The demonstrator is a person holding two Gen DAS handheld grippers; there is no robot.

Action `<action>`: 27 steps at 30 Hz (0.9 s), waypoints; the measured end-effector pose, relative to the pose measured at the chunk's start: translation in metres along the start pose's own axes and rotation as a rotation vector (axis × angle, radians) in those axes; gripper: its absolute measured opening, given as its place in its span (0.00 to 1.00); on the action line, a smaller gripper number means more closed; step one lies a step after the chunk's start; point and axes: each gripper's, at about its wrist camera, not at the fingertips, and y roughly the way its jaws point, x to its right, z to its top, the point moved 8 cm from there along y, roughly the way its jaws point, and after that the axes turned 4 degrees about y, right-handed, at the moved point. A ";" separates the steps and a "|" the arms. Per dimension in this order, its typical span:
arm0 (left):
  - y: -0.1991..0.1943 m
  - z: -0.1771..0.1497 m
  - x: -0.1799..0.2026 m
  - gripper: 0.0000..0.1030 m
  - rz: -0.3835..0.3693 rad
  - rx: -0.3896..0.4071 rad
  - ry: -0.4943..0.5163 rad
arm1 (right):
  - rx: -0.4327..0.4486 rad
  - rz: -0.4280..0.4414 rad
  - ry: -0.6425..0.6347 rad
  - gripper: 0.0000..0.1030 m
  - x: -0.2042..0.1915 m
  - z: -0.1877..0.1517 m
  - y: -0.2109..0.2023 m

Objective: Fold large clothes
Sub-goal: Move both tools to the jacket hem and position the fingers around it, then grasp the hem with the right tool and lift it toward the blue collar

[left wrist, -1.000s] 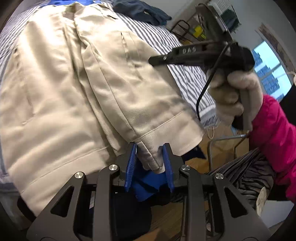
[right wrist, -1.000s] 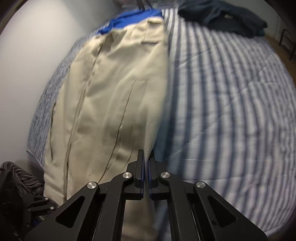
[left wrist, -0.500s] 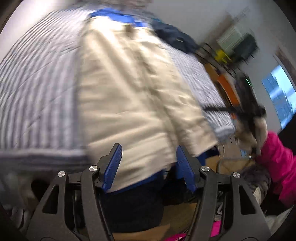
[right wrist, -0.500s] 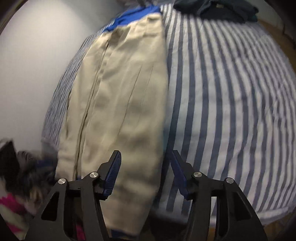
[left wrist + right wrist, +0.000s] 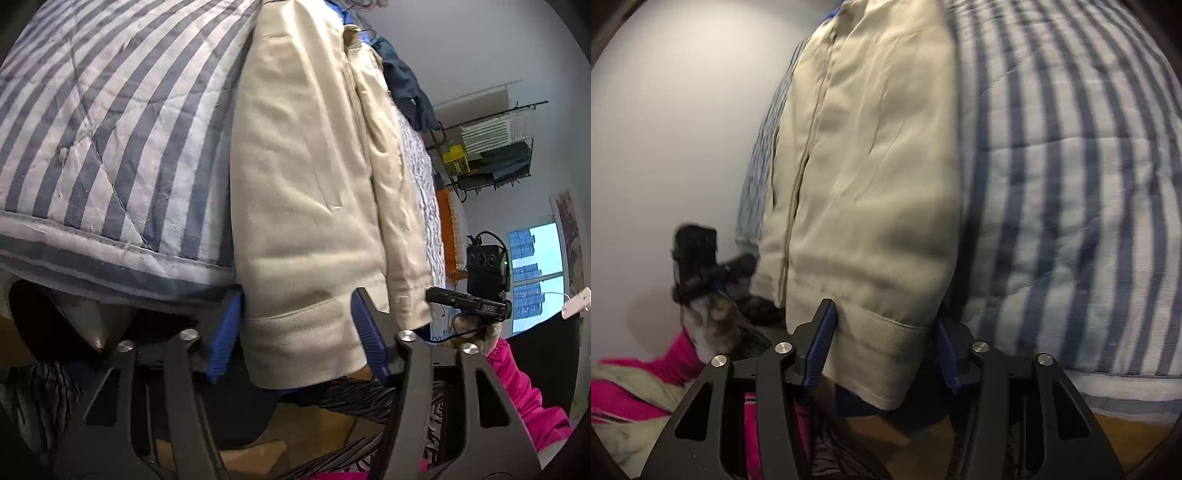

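On my left wrist view the beige jacket (image 5: 306, 177) lay lengthwise on the striped quilt (image 5: 110, 129), its hem hanging over the bed's edge between the left gripper (image 5: 295, 332) jaws, which were closing but not yet pressing the cloth. On my right view the right gripper (image 5: 882, 339) was likewise closing around the other hem corner, pads apart.

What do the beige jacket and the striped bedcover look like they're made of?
Beige jacket: seemingly matte woven cotton twill, since fine diagonal ribbing shows at its hem. Striped bedcover: likely soft quilted cotton with padding; stitched diamond lines pucker the surface.
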 end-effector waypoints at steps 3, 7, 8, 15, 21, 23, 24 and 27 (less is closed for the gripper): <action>0.001 0.001 0.006 0.56 -0.011 0.004 0.014 | -0.015 0.008 -0.013 0.49 -0.001 0.002 0.005; 0.016 -0.005 -0.003 0.61 0.019 -0.029 -0.017 | -0.038 -0.020 -0.023 0.51 -0.004 0.003 0.019; 0.016 -0.007 -0.001 0.61 0.025 -0.031 -0.007 | -0.037 -0.031 -0.031 0.48 -0.006 0.003 0.018; 0.004 -0.001 0.019 0.24 0.015 -0.028 0.028 | 0.009 0.018 -0.009 0.16 -0.028 0.010 0.009; -0.014 0.022 0.043 0.19 -0.091 0.010 -0.027 | 0.093 0.118 -0.009 0.14 -0.068 0.020 -0.006; -0.020 0.034 0.054 0.19 -0.118 0.031 -0.021 | 0.132 0.158 0.003 0.14 -0.079 0.028 -0.016; -0.023 0.043 0.059 0.19 -0.129 0.045 -0.015 | 0.146 0.166 0.004 0.13 -0.083 0.031 -0.020; -0.030 0.070 0.068 0.18 -0.158 0.078 -0.013 | 0.212 0.186 0.019 0.13 -0.095 0.053 -0.034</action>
